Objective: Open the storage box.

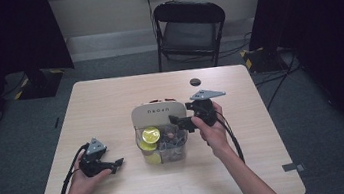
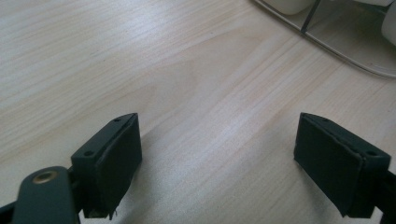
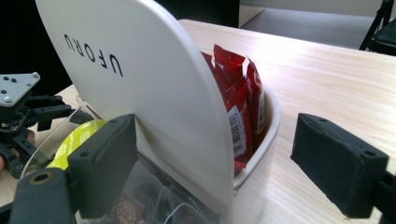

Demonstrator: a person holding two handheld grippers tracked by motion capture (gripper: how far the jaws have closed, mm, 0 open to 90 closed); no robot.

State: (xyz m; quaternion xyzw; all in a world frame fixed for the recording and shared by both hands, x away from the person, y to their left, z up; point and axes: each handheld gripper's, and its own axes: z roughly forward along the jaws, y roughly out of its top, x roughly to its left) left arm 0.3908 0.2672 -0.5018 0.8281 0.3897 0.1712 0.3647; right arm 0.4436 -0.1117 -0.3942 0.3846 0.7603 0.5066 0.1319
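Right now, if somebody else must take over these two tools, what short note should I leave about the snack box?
Left tool: open, holds nothing, low over the table, left of the box.
Right tool: open, its jaws stand on either side of the white lid; no grip yet.
Snack box: table centre, lid upright. Front part holds yellow packets; back part holds red packets.
Done: lid raised. Left: probably take hold of the lid, or pick a snack.
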